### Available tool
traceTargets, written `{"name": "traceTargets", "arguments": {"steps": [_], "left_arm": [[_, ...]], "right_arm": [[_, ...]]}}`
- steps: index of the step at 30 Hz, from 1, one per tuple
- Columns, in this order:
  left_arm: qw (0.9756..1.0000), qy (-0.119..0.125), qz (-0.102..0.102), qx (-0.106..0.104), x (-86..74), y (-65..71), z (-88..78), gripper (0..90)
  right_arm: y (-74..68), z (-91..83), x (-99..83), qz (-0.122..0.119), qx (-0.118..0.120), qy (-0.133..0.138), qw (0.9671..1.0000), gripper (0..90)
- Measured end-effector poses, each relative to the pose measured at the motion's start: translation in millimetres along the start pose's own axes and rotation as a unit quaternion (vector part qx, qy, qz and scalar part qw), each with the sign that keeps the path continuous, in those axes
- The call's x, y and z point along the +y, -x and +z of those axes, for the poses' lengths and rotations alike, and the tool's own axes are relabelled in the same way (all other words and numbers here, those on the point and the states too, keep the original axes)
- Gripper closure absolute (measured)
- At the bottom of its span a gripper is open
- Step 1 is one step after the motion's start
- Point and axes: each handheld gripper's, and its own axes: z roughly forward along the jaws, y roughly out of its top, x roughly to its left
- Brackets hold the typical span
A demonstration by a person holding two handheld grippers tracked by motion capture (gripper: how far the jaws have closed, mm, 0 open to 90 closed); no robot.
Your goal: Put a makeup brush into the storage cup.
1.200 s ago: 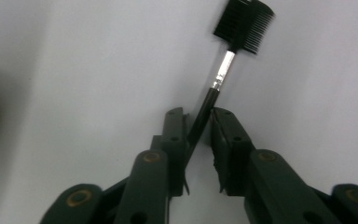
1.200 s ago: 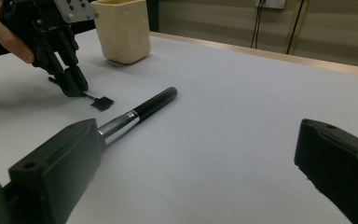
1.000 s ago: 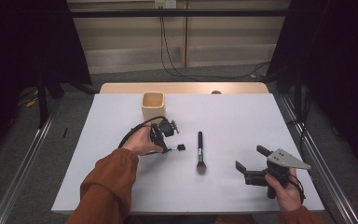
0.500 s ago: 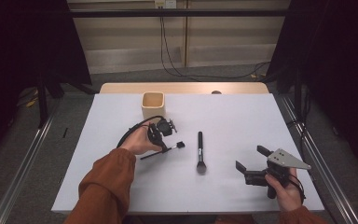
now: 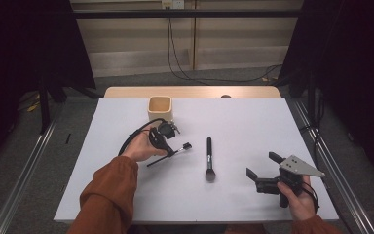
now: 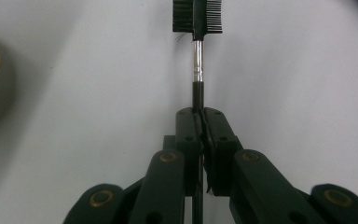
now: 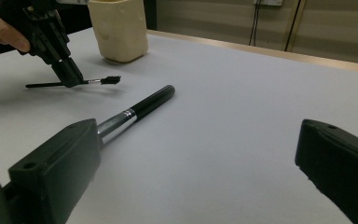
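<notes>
Scene: I sat at a white counter (image 5: 253, 195) with a claw in each hand, seen from above and from a camera on each claw.
Left claw (image 5: 168, 152): clenched on the thin black handle of a brow comb-and-brush (image 6: 197, 70); in the left gripper view the two jaws met on the handle partway along, with nothing else between them.
Brow brush, position: low over the counter, just in front of the cream cup (image 5: 160, 108); I could not tell whether its tail end rested on the surface.
Brow brush, long axis: nearly level; the comb head (image 5: 186, 146) pointed to my right, toward the middle of the counter, and the bare handle end trailed back toward my left arm.
Key relation: the cup stood just beyond my left claw, at the far side, its open mouth facing up. The brush lay crosswise to that opening, so I judged it would have to be tipped upright before it could drop in.
Right claw (image 5: 262, 178): released, jaws spread wide, holding nothing, near the right front of the counter.
Powder brush (image 5: 209, 158): flat on the counter between my two claws, handle away from me, bristles toward me, apart from both claws.
Nearer hand: my left was far closer to the cup; my right was nearer the powder brush.
</notes>
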Motion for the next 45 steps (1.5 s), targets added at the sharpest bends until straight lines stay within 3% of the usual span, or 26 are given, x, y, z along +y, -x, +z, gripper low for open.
{"name": "traceTargets", "arguments": {"steps": [8, 12, 22, 28, 37, 40, 44, 45], "left_arm": [[0.9994, 0.032, -0.011, -0.004, -5.5, -0.4, -12.3, 85.8], [0.998, 0.059, -0.022, -0.009, -10.0, -0.9, -19.2, 85.8], [0.9914, 0.127, -0.028, -0.001, -7.3, 7.9, -29.8, 85.8], [0.9841, 0.172, -0.042, -0.011, -13.8, 5.9, -28.5, 85.8], [0.9742, 0.217, -0.06, 0.004, -28.6, 3.1, -34.5, 85.8], [0.9699, 0.233, -0.07, 0.01, -34.2, 2.2, -36.6, 85.8], [0.9619, 0.26, -0.083, 0.005, -40.4, 1.8, -38.1, 85.8], [0.9611, 0.262, -0.085, 0.008, -41.1, 2.3, -38.4, 85.8]], "right_arm": [[-0.4, -0.1, 0.2, 0.001, 0.0, 0.0, 1.0, 0.0], [0.0, 0.1, 0.0, 0.001, 0.0, 0.0, 1.0, 0.0], [-0.9, 0.5, 0.3, 0.002, 0.0, 0.001, 1.0, 0.0], [-0.2, 0.0, 0.2, 0.001, 0.0, 0.001, 1.0, 0.0], [-0.7, 0.5, 0.3, 0.002, 0.0, 0.001, 1.0, 0.0], [-1.0, 0.6, 0.4, 0.001, 0.001, 0.001, 1.0, 0.0], [-0.9, 0.7, 0.3, 0.002, 0.0, 0.001, 1.0, 0.0], [-0.8, 0.7, 0.3, 0.002, 0.0, 0.001, 1.0, 0.0]]}}
